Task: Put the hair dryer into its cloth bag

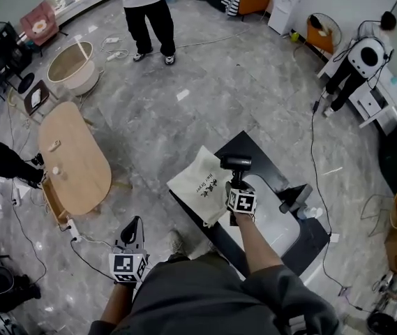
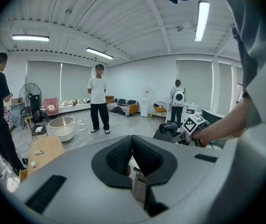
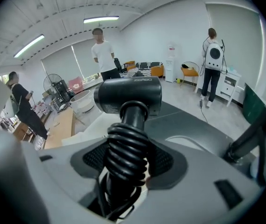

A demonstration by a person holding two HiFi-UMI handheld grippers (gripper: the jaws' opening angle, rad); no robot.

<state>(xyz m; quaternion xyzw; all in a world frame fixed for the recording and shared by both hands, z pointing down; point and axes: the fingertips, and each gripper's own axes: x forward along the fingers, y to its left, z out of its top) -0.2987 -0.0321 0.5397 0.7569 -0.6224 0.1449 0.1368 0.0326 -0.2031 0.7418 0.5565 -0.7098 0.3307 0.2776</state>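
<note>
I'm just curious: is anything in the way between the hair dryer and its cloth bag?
Nothing visible. The right gripper holds the hair dryer right beside the cloth bag, which lies flat on the black table. I can't tell whether its mouth is open.

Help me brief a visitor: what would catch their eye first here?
The hair dryer, cord coiled round its handle, stands upright in the right gripper above the dark table. Beside it, at the table's left edge, lies the pale cloth bag. The left gripper, lower left in the head view, is shut and empty.
</note>
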